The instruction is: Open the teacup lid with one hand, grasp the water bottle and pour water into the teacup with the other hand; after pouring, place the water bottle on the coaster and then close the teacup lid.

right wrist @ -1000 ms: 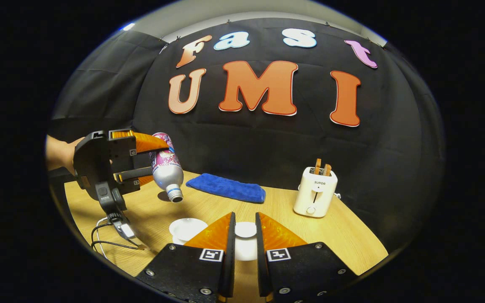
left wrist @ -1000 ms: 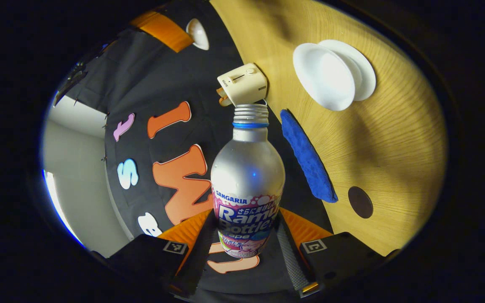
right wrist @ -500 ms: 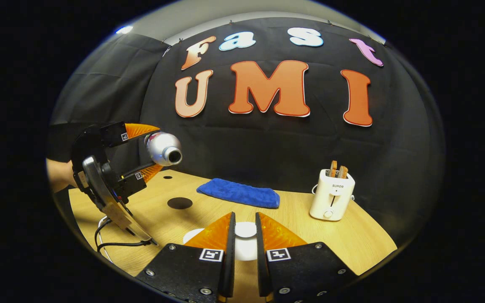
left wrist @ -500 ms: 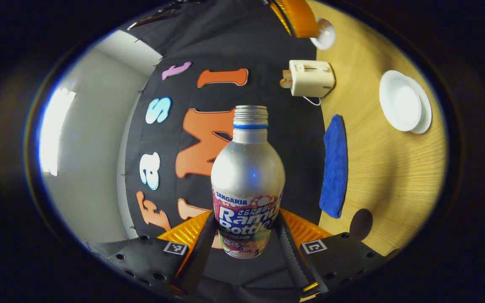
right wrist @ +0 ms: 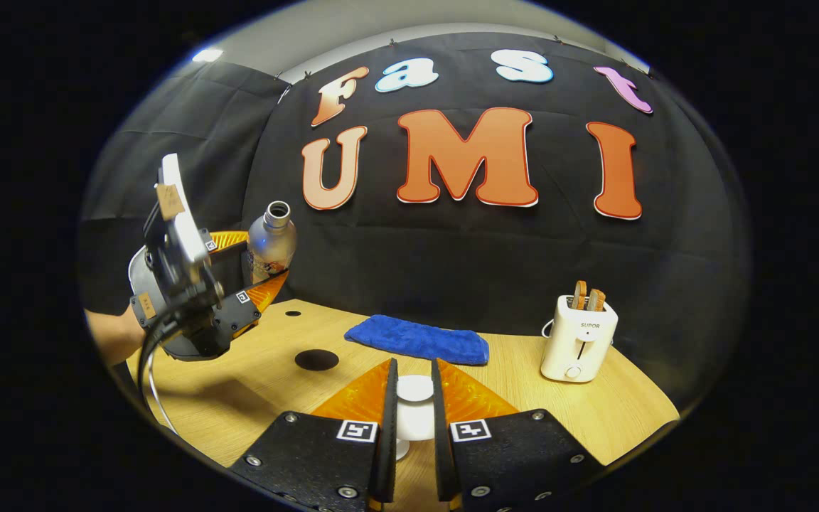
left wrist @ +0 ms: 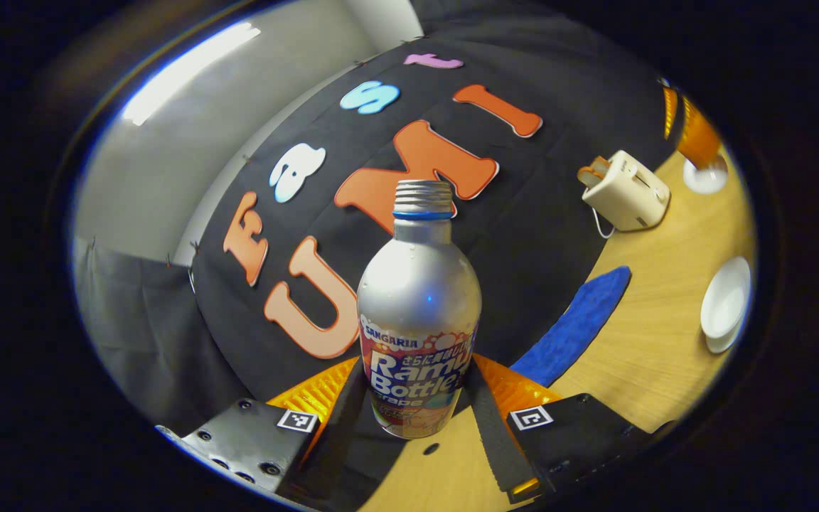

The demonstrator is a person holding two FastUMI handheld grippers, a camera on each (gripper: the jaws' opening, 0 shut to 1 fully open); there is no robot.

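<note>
A silver water bottle [left wrist: 416,313] with a printed label and no cap stands between the fingers of my left gripper [left wrist: 416,370], which is shut on its lower body. In the right gripper view the bottle [right wrist: 271,242] is held nearly upright, mouth up, above the table's left side by the left gripper [right wrist: 260,267]. The dark round coaster [right wrist: 316,359] lies below and to its right. My right gripper [right wrist: 413,377] is shut on the white teacup lid [right wrist: 414,395], lifted above the table. The open white teacup [left wrist: 726,306] sits on its saucer at the right.
A blue cloth [right wrist: 416,340] lies along the back of the wooden table [right wrist: 594,419]. A cream toaster [right wrist: 579,338] with two slices stands at the back right. A cable hangs from the left gripper near the table's left edge. A hand holds that gripper.
The bottle has swung from mouth-down, through level, to nearly upright, and the left gripper has drawn back to the left. The right gripper kept hold of the lid, almost still.
</note>
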